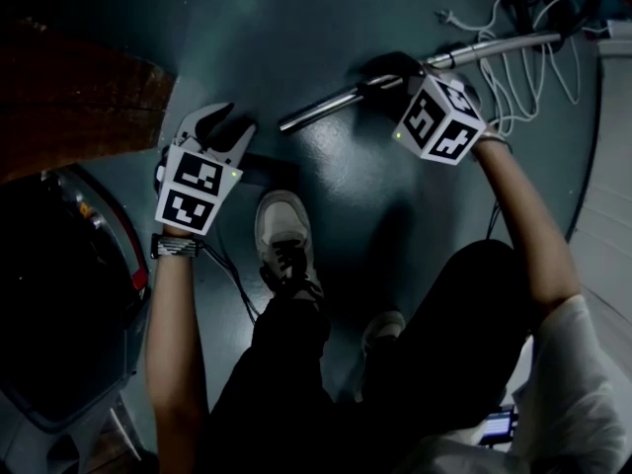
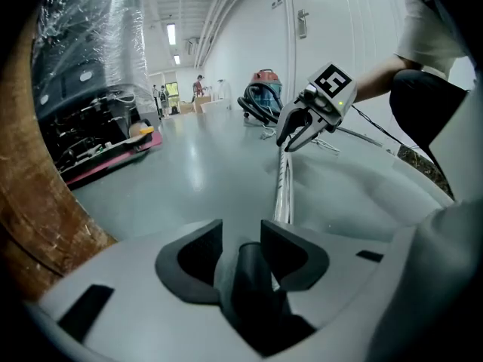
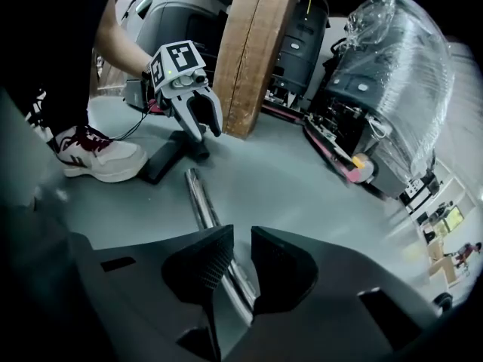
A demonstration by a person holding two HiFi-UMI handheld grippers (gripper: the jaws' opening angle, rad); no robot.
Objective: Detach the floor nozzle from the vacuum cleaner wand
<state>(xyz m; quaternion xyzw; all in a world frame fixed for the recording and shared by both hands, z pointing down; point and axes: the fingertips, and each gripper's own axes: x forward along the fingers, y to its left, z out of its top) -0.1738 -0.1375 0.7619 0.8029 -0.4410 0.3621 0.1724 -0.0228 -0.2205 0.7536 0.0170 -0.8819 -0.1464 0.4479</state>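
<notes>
Altogether two claws (image 1: pixel 225 126) (image 1: pixel 383 75), one wand (image 3: pixel 198 194), one nozzle (image 3: pixel 162 161).

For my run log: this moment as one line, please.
wand: off floor nozzle | right gripper: shut on wand | left gripper: open, by floor nozzle

You are in a big industrial hall or workshop.
You stand on a smooth grey painted floor (image 2: pixel 204 164) that runs far back under ceiling strip lights (image 2: pixel 172 35). A machine wrapped in clear plastic film (image 3: pixel 400 74) sits beside a thick wooden panel (image 3: pixel 253 51). Loose cables (image 1: pixel 513 67) lie on the floor, and a drum-shaped machine with hoses (image 2: pixel 261 96) stands by the tall white wall (image 2: pixel 241 59).
</notes>
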